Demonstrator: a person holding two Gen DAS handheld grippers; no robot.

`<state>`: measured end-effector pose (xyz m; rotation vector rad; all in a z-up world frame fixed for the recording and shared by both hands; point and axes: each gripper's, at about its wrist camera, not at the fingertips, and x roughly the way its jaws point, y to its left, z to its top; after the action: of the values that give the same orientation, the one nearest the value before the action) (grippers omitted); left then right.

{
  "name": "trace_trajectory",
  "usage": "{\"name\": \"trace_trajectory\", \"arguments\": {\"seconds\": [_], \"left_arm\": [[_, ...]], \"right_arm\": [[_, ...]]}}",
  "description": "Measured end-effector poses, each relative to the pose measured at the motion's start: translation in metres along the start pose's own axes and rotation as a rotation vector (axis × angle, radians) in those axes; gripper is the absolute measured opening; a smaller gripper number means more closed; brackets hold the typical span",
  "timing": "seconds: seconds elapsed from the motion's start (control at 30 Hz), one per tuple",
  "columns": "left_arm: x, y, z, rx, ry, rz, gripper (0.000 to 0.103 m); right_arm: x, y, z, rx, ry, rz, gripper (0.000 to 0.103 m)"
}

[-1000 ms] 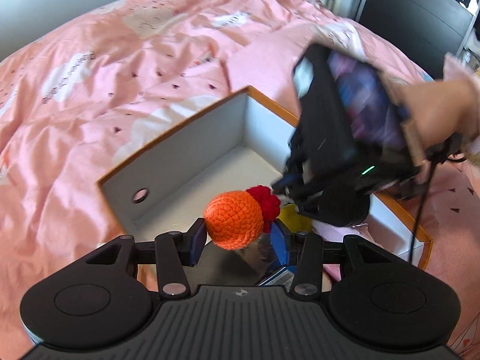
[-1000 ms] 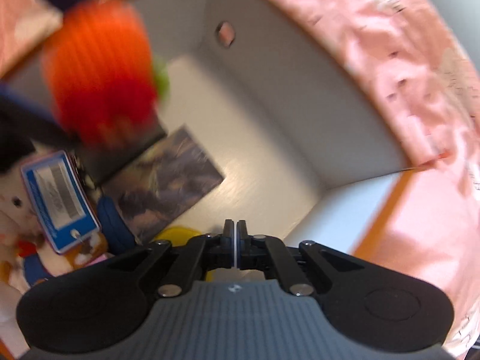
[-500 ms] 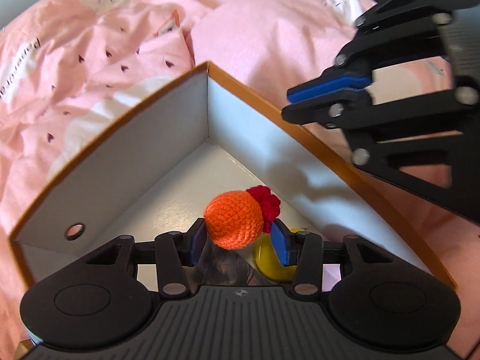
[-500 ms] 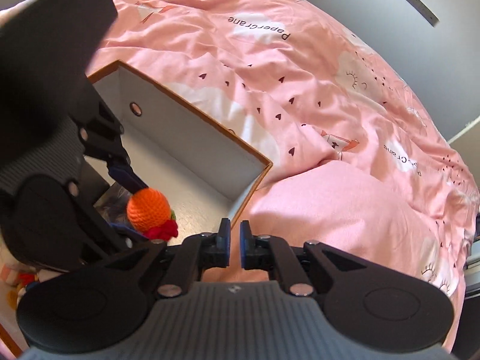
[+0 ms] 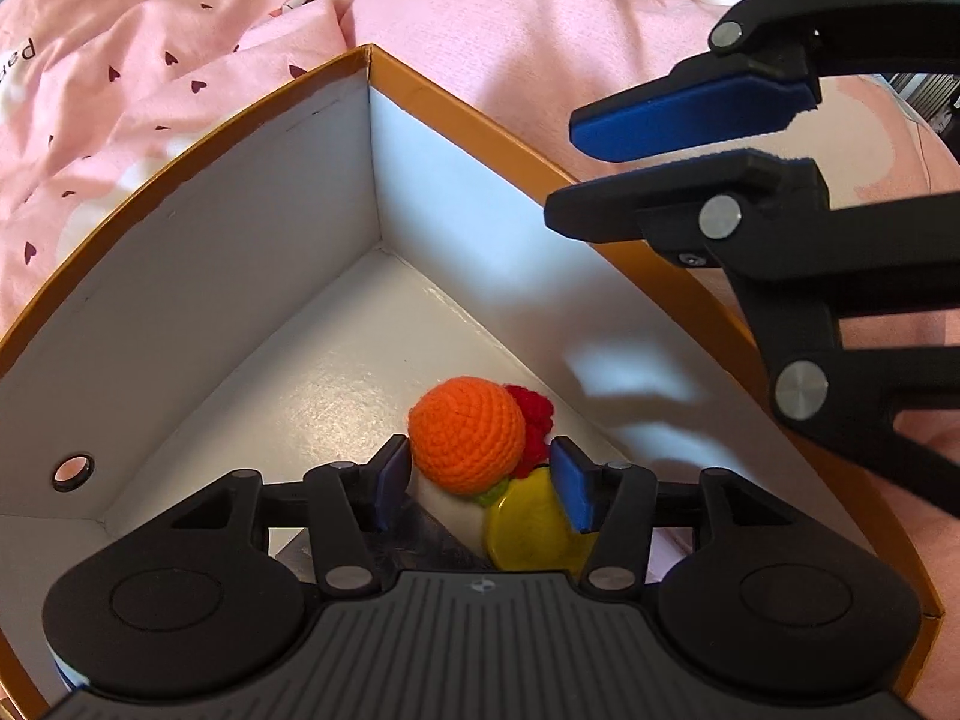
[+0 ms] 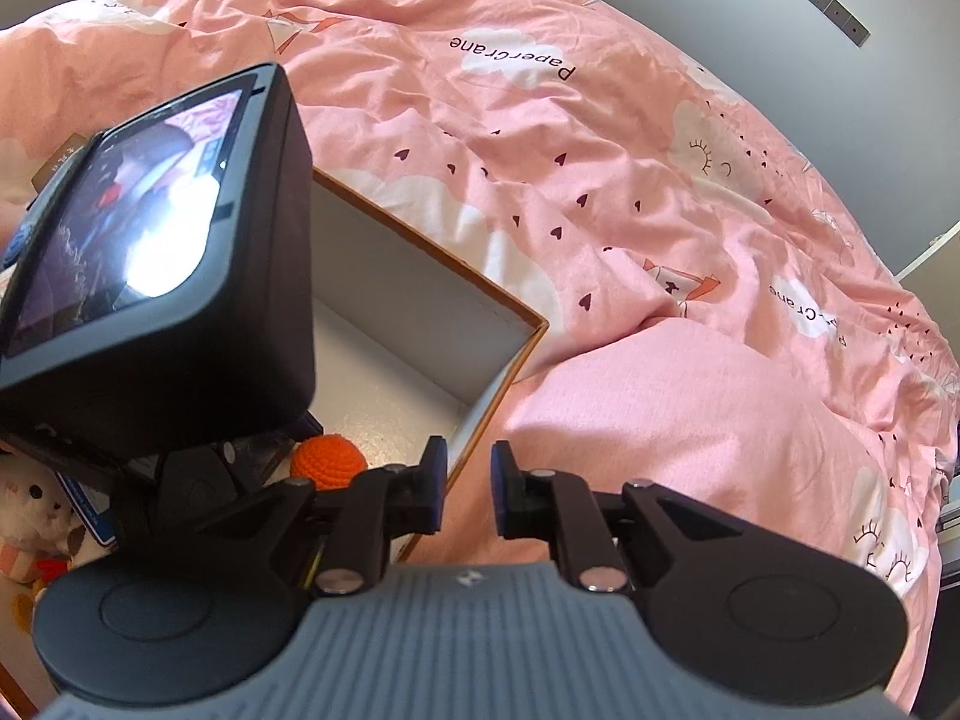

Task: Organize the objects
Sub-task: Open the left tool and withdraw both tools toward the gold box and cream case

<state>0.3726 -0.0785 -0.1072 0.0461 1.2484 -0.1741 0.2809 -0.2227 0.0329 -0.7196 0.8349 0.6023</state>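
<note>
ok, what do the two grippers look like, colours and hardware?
Both match: the left gripper and right gripper have black linkage arms with silver pivot pins, blue pads on the fingers, a ribbed grey base with a small logo and round black discs either side. The left one carries a black box with a lit screen on top.

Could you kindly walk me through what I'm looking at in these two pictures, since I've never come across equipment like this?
No robot here: a person carries a two-fingered gripper in each hand, each with a wide-angle camera looking along its fingers. One picture is from the left gripper, lowered into an orange-edged box on a pink bedspread. Its fingers have just been opening; the left pad is at the orange crocheted toy's edge, the right pad apart, so the toy looks released above a yellow item. The other is from the right gripper, empty, just opening, outside the box. A plush animal shows at its left edge.
</note>
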Motion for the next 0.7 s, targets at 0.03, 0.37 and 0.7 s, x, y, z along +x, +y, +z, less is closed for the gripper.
{"name": "trace_trajectory", "arguments": {"seconds": [0.03, 0.37, 0.7], "left_arm": [[-0.001, 0.001, -0.001, -0.004, -0.004, -0.002, 0.063], [-0.074, 0.013, -0.038, -0.071, -0.154, 0.009, 0.069], [-0.189, 0.056, -0.108, -0.149, -0.264, 0.162, 0.068]], "right_arm": [[0.000, 0.001, 0.000, -0.001, 0.003, -0.001, 0.015], [-0.020, 0.011, 0.004, 0.009, -0.021, -0.007, 0.021], [-0.064, 0.063, 0.040, -0.054, -0.155, 0.132, 0.029]]}}
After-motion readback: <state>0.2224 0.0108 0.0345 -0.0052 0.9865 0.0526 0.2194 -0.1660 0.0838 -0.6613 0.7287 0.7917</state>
